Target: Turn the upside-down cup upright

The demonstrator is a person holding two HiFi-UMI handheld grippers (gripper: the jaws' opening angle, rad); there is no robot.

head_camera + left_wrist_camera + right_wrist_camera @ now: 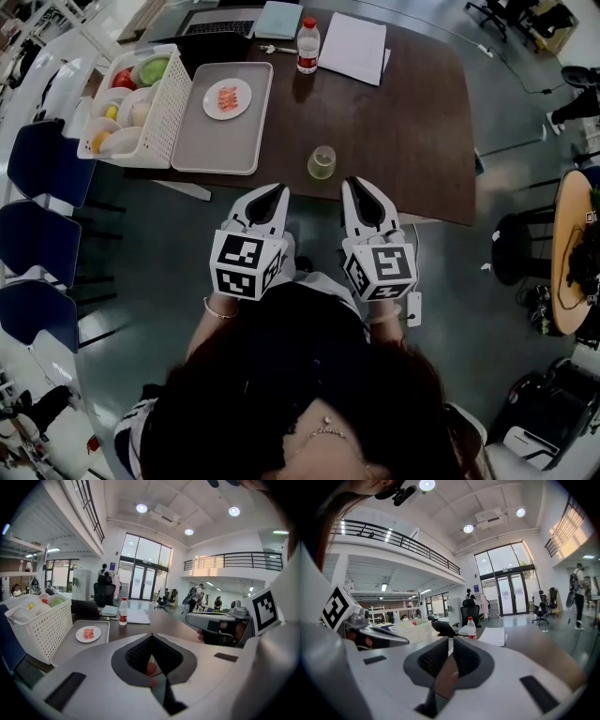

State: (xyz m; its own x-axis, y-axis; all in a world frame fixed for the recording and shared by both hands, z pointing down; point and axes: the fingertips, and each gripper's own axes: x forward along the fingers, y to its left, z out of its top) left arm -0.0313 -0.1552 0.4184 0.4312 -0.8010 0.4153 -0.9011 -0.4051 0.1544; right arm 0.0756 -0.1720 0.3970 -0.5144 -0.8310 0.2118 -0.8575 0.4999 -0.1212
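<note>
- The cup (322,162) sits near the front edge of the table (412,122), untouched.
- The left gripper (280,190) and right gripper (351,182) have their jaws pressed together, empty.
- If either reaches it closed, it could knock the cup off.

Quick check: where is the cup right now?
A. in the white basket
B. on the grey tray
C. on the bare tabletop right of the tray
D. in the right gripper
C: the head view shows the cup standing on the dark table just right of the tray, ahead of the right gripper, whose jaws are shut on nothing.
</note>
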